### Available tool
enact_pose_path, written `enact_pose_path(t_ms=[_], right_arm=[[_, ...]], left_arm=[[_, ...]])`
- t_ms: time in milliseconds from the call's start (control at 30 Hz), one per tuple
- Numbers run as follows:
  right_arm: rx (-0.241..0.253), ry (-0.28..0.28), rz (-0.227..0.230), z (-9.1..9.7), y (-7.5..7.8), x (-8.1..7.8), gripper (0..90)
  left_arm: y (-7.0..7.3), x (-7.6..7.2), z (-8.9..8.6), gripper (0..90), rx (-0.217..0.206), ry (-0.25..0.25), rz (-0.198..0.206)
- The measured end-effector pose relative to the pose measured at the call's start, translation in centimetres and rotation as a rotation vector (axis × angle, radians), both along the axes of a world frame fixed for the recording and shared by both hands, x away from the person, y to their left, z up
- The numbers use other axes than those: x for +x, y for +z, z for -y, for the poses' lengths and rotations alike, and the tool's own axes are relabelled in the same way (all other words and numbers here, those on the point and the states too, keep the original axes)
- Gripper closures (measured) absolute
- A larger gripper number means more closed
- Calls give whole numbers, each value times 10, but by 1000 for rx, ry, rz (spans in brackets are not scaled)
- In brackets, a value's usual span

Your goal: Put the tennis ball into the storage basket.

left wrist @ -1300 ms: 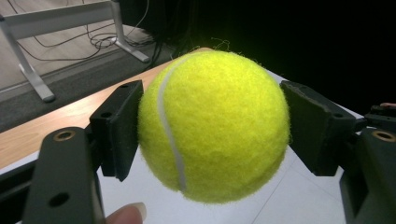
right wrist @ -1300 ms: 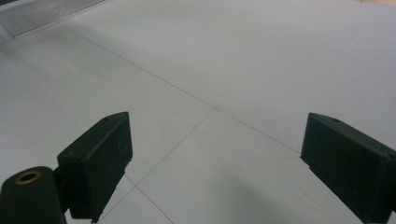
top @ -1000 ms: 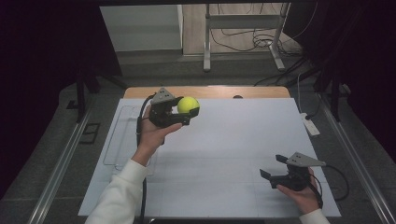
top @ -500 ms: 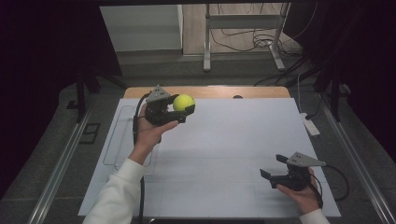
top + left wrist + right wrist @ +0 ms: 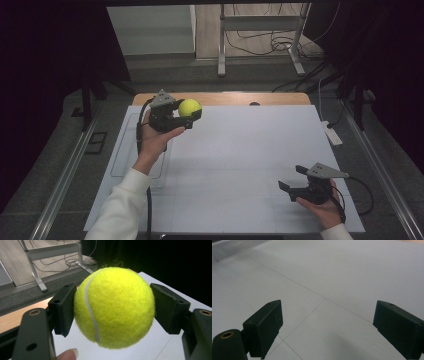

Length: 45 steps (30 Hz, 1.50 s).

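My left gripper (image 5: 192,114) pinches a yellow tennis ball (image 5: 189,107) between its two black pads, holding it above the far left part of the white table (image 5: 240,150), near the wooden far edge. In the left gripper view the ball (image 5: 114,307) sits pressed by both pads. My right gripper (image 5: 291,179) rests at the near right of the table, jaws spread wide apart with nothing between them.

Laboratory-type test room. A table (image 5: 350,200) covered with a white sheet stands between dark curtains (image 5: 50,60). Beyond the table, loose cables (image 5: 260,45) lie on a wooden floor around a metal stand (image 5: 260,25). Aluminium rails (image 5: 65,180) flank the table.
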State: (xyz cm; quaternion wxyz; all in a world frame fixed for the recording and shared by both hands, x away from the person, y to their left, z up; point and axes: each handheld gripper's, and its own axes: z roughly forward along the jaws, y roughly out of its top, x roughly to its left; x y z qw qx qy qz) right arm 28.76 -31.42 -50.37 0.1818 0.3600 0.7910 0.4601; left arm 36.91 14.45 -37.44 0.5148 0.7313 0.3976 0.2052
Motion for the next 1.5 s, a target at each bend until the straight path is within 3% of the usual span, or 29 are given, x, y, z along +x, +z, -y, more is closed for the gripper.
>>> enact_pose_path(t_ms=[1500], right_arm=[[1, -5, -3, 0, -1, 1, 91]], left_arm=[[-5, 12, -38, 270, 34, 125, -16]])
